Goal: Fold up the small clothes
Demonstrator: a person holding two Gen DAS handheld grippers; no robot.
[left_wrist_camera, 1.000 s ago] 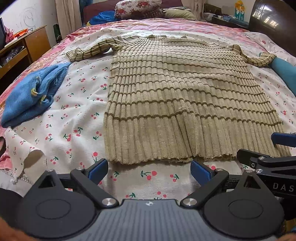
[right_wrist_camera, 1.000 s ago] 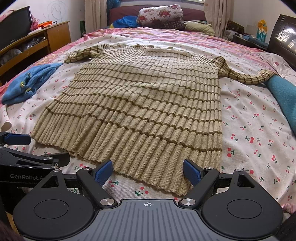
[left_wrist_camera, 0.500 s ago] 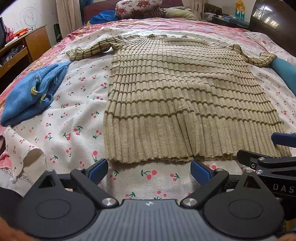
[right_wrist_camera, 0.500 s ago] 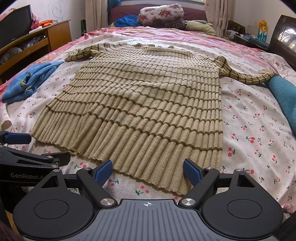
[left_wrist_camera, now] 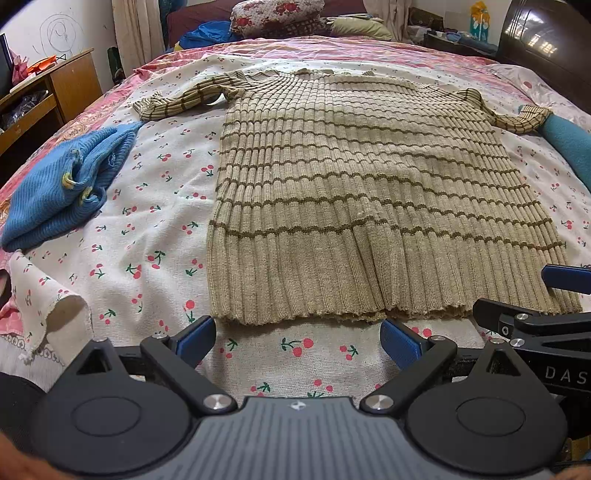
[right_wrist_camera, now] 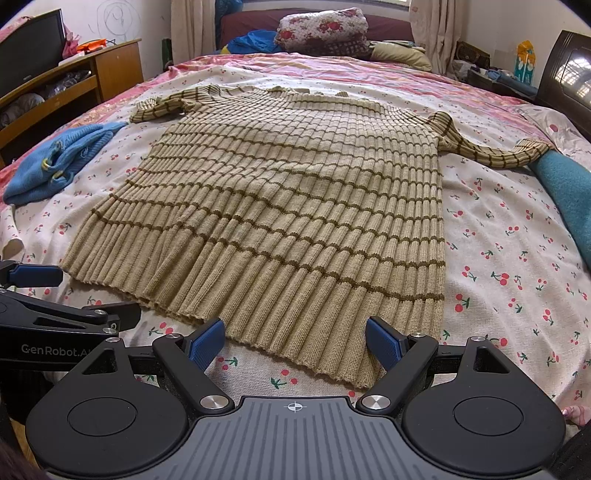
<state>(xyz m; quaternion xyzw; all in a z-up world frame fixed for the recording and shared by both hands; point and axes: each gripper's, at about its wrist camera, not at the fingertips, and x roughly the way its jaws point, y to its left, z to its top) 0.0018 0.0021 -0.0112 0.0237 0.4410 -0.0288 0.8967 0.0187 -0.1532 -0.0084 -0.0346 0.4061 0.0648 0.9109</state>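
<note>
On the bed, a tan rib-knit sweater (left_wrist_camera: 354,206) lies spread flat, face down or up I cannot tell, with thin olive-brown stripes crossing its vertical ribs. The ribs fan out toward a slightly wavy, frayed-looking hem (left_wrist_camera: 332,314) at the near edge. Both sleeves reach sideways: the left sleeve (left_wrist_camera: 181,101) bends across the sheet toward the blue knit, and the right sleeve (right_wrist_camera: 491,153) ends with its cuff touching a teal fabric roll (right_wrist_camera: 569,188). Under the sweater is a cream cotton sheet (left_wrist_camera: 147,236) printed with small red cherries, its corner curled up at the near left edge; beneath that shows a pink patterned bedspread (right_wrist_camera: 369,70).

A crumpled blue ribbed knit garment (left_wrist_camera: 62,192) with yellowish rings lies left of the sweater, apart from its body.

The left gripper (left_wrist_camera: 297,338) hovers just short of the hem, its jaws spread wide and empty, blue textured pads (left_wrist_camera: 400,343) over bare sheet. The right gripper (right_wrist_camera: 295,343) is likewise released, its pads (right_wrist_camera: 205,343) flanking the hem's right corner, with the knit edge lying between them but not pinched.

A floral pillow (right_wrist_camera: 321,31) sits at the far end, and a wooden desk (right_wrist_camera: 88,74) stands along the left wall.
</note>
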